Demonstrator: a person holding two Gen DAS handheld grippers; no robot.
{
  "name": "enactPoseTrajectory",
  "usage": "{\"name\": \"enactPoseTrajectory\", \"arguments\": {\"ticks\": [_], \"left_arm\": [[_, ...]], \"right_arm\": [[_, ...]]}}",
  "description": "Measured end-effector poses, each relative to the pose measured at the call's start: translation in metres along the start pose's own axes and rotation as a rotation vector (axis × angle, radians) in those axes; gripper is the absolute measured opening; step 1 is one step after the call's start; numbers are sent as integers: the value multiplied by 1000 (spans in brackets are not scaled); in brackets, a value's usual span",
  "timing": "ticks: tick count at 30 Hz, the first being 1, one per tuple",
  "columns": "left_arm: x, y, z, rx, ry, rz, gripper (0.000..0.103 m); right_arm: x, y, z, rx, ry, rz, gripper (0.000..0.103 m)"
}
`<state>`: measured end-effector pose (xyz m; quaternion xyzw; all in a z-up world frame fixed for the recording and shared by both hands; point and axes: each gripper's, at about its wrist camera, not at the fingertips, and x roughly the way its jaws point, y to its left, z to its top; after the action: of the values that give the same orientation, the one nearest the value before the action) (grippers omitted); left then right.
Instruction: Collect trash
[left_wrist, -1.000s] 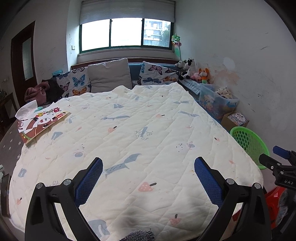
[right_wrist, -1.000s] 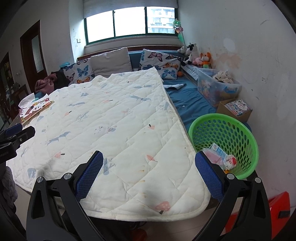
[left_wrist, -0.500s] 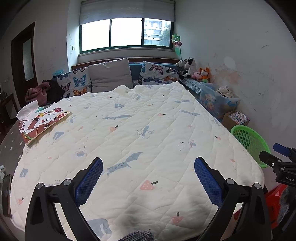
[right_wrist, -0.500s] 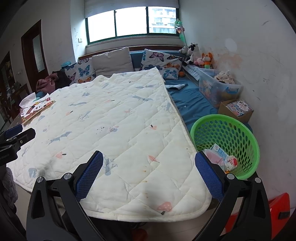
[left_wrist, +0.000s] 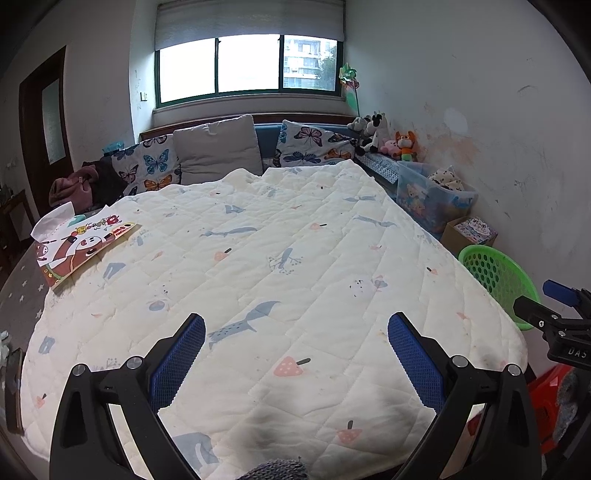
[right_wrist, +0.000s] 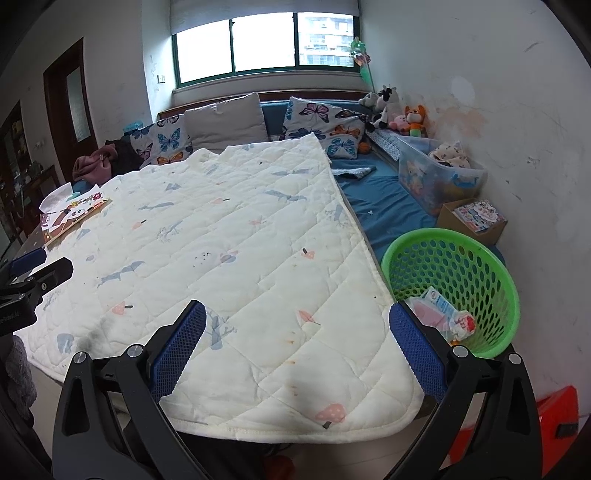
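A green perforated basket (right_wrist: 476, 258) stands on the floor at the quilt's right edge, with several crumpled wrappers (right_wrist: 443, 314) inside; its rim also shows in the left wrist view as the basket (left_wrist: 495, 273). My left gripper (left_wrist: 295, 354) hovers open over the near end of the white quilt (left_wrist: 280, 258), holding nothing. My right gripper (right_wrist: 297, 345) is open and empty above the quilt's near right corner, its right finger just left of the basket. A colourful picture book with paper (left_wrist: 77, 243) lies at the quilt's far left.
Pillows (left_wrist: 218, 151) and plush toys (left_wrist: 384, 136) line the far end under the window. A clear storage bin (right_wrist: 439, 173) and a cardboard box (right_wrist: 476, 218) sit by the right wall. A red object (right_wrist: 517, 432) is on the floor at the near right.
Both grippers have drifted slightly back and upward, so a little more of the quilt shows. Jaws stay open; nothing was picked up or let go.
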<state>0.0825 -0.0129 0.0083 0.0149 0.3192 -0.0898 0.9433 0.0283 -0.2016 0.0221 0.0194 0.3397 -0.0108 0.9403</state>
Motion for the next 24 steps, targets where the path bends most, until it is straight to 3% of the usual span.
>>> {"name": "enactPoseTrajectory", "arguments": {"ticks": [24], "left_arm": [[1,-11,-5,20,10,-22,96]], "right_arm": [[1,-3,-5,9,11,-6,99]]}}
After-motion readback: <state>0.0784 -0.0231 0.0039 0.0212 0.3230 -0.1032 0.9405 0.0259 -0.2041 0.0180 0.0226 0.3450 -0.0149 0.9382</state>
